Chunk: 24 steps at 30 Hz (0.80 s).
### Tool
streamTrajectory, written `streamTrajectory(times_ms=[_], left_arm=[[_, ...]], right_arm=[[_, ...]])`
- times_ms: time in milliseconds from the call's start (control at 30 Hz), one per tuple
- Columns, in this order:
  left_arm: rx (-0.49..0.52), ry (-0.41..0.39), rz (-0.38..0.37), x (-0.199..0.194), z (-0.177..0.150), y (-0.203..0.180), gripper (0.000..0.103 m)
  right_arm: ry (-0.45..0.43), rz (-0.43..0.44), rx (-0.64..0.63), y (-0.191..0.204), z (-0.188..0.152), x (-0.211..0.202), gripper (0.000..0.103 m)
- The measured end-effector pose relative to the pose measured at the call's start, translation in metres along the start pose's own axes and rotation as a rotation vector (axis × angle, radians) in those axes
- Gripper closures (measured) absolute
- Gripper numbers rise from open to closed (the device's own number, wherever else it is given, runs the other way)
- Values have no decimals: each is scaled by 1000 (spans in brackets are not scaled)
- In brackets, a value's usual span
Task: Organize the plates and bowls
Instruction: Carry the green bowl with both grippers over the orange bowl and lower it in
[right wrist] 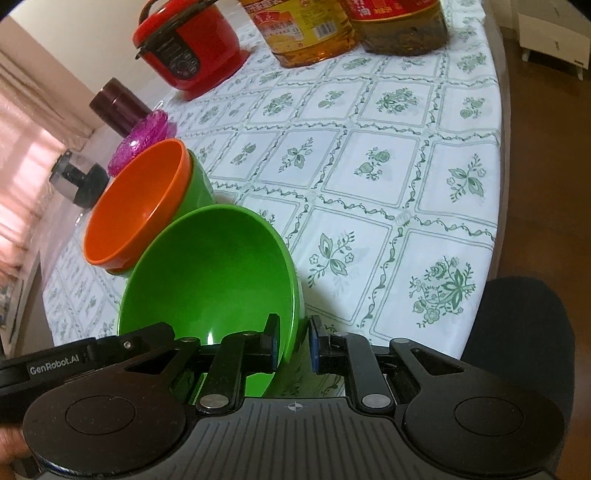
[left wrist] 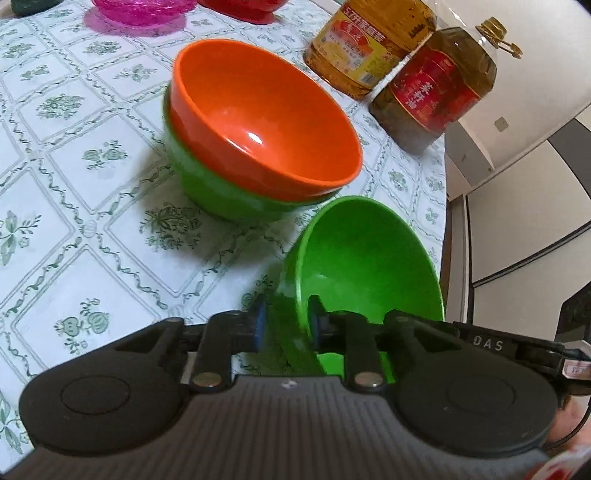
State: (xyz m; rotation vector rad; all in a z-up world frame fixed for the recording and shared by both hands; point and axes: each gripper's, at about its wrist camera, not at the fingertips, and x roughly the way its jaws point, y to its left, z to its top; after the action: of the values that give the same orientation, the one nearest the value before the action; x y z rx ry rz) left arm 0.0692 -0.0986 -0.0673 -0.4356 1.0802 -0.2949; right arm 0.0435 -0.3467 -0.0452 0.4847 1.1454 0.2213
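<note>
Round table [left wrist: 55, 155] with a green-and-white patterned cloth, pale walls behind. Left wrist view: orange bowl [left wrist: 266, 118] already nested in a green bowl [left wrist: 221, 199], stack sits mid-table. A second, loose green bowl [left wrist: 365, 258] is nearer the table edge, tilted; left gripper [left wrist: 286, 328] straddles its near rim at a narrow gap, one blue pad outside and one inside. Can't tell if the pads actually press on the wall. Two oil jugs [left wrist: 402, 70] at the far edge; a pink dish [left wrist: 140, 11] and something red are cut off at the top. Right wrist view: same loose green bowl [right wrist: 210, 280] tilted up just beside the stack, and the right gripper [right wrist: 293, 345] has its rim between its pads, also narrow and looking clamped, though the outer pad's contact is hard to confirm. Orange bowl [right wrist: 136, 210] in its green bowl [right wrist: 199, 184] behind; pink dish [right wrist: 144, 144], red cooker [right wrist: 188, 48], a dark jar [right wrist: 118, 107] toward the far-left edge. Judgement: one nest done, second green bowl likely mid-transfer to the stack; pink dish not sorted. Bowl base and table contact are hidden by both grippers; no plates clearly seen.
</note>
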Motion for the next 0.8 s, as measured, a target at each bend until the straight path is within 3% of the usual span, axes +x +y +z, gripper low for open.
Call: streamTrajectory(times_ms=[167, 467, 800], left_arm=[[61, -5, 48, -3, -3, -11, 90], [85, -11, 52, -29, -9, -14, 93], [101, -94, 4, -68, 11, -30, 94]], right_arm=[[4, -4, -9, 3, -1, -2, 88], [26, 51, 79, 2, -18, -23, 88], [-73, 71, 61, 29, -2, -67, 88]])
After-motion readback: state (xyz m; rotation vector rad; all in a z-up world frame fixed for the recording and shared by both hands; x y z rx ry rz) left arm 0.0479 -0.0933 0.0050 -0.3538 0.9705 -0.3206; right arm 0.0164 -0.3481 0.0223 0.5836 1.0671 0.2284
